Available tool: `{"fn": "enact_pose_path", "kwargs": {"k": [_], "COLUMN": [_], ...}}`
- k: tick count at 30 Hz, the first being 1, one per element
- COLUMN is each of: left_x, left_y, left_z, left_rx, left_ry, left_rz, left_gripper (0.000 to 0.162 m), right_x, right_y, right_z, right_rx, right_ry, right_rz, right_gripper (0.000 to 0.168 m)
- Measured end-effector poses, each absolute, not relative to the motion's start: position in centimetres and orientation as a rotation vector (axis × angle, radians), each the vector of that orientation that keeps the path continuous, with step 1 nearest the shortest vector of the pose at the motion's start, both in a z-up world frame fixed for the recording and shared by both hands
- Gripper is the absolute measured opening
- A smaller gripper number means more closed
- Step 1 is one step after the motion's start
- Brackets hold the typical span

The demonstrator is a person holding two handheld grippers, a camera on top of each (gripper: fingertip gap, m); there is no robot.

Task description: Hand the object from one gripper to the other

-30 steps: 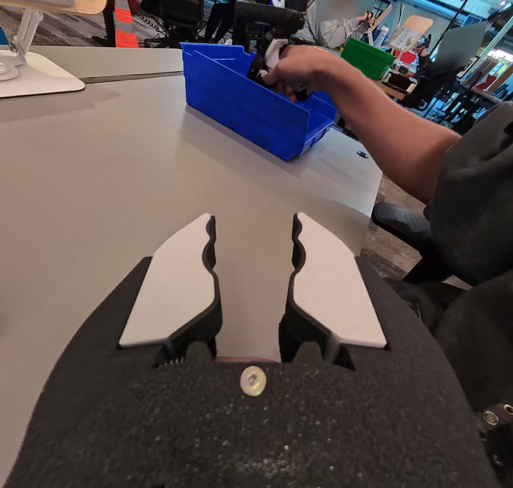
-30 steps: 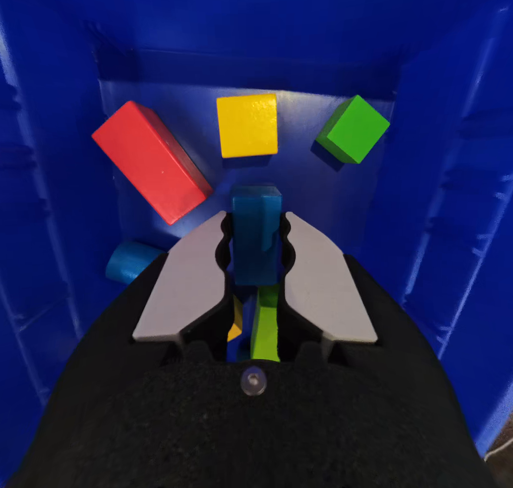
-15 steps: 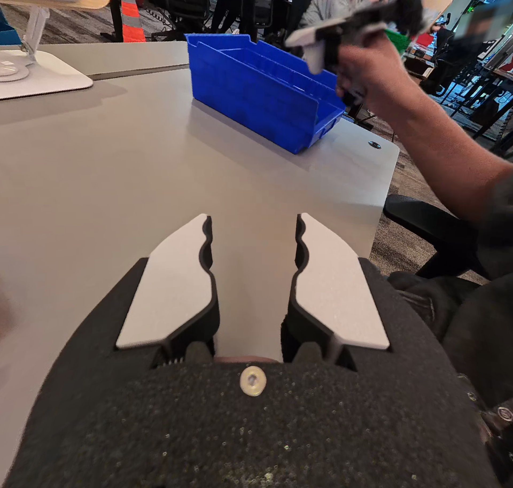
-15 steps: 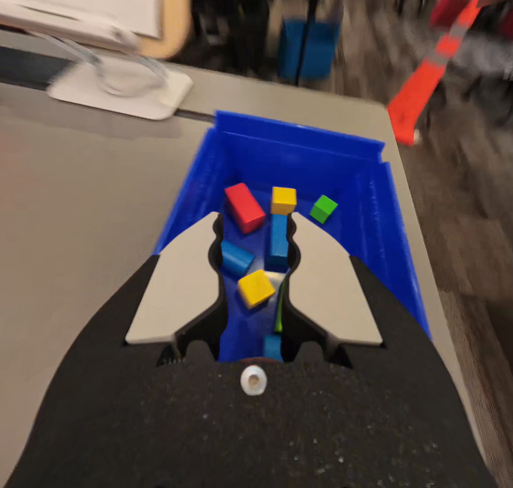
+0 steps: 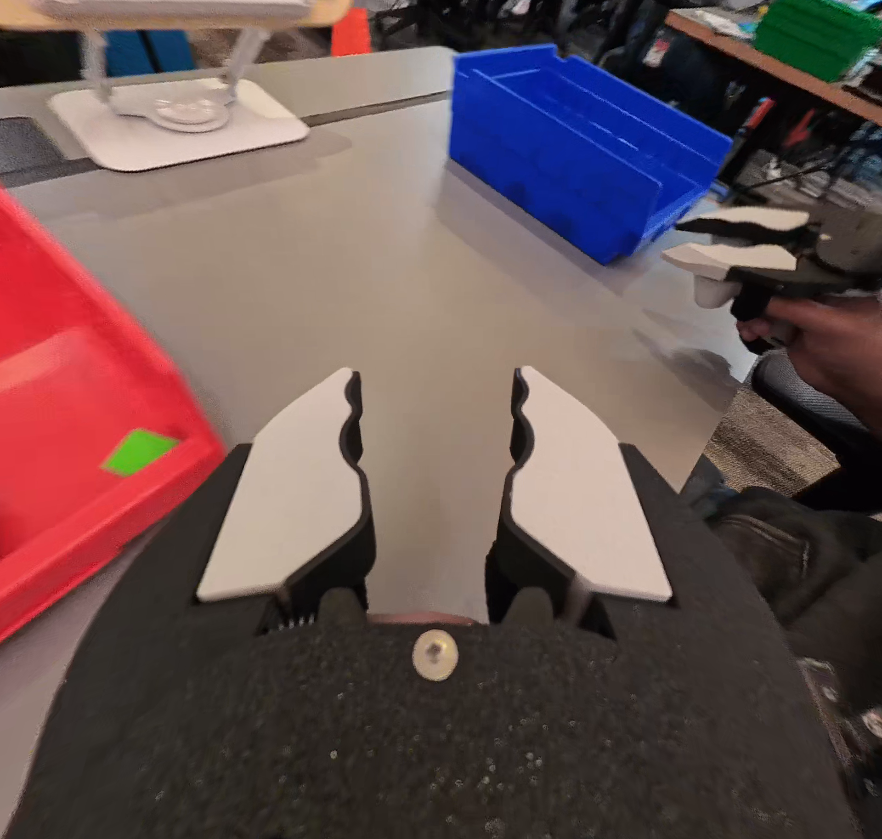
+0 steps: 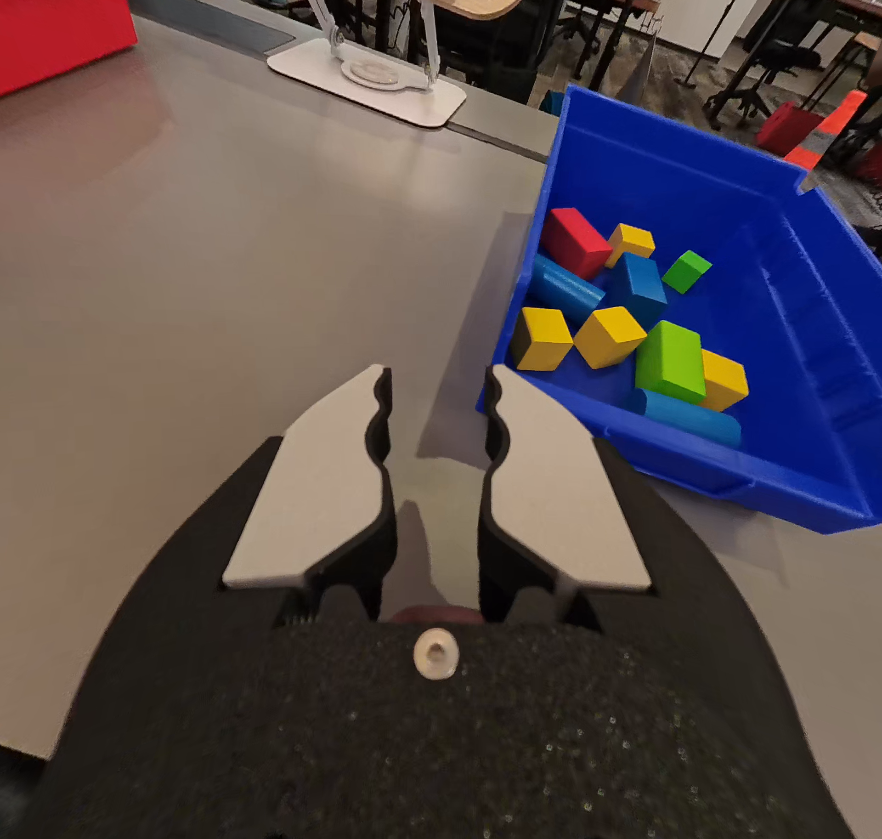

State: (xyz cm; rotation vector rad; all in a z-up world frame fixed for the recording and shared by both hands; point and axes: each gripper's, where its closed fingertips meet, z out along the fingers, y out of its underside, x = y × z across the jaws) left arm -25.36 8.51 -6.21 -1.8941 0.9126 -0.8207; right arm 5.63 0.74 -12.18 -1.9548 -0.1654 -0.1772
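**Both tongs empty; blocks in bin**

Left tongs [image 5: 436, 381] and right tongs [image 6: 438, 377] are held spread, nothing pinched, above the table [image 6: 215, 253]. The blocks lie in the blue bin [image 6: 763, 477], just right of the right tongs. The blue block [image 6: 637, 286] is judged rigid, light, smooth-painted; flat opposite faces are recommended for gripping.

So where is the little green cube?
In the right wrist view, the little green cube sits inside the blue bin, toward the far end, right of the small yellow cube.
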Motion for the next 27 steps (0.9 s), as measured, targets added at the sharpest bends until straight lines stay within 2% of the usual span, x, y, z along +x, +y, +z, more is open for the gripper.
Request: {"fn": "enact_pose_path", "kwargs": {"k": [6,14,18,20,22,27], "left_x": [-35.7,-42.1,-42.5,-42.6,-42.3,-41.9], "left_y": [17.5,27.6,29.5,29.9,29.7,29.4], "left_z": [-5.8,-14.7,-17.5,-18.3,-18.9,-18.1], "left_rx": [-2.313,-2.736,-2.813,-2.835,-2.859,-2.824], "left_ry": [0.778,0.678,0.609,0.582,0.574,0.568], "left_rz": [-0.394,0.049,0.036,0.007,-0.058,-0.099], "left_gripper": [0.060,0.063,0.060,0.055,0.032,0.032], "right_x": [5.3,3.9,3.9,3.9,4.0,4.2], "right_y": [0.7,0.8,0.7,0.8,0.8,0.9], "right_z": [-12.1,-11.7,-11.8,-12.1,-12.2,-12.5], "right_rx": [-1.964,-1.939,-1.940,-1.951,-1.958,-1.967], "right_ry": [-0.181,-0.237,-0.262,-0.246,-0.224,-0.217], "right_rz": [-0.094,-0.100,-0.131,-0.100,-0.063,-0.059], "right_gripper": [0.037,0.037,0.037,0.037,0.037,0.037]}}
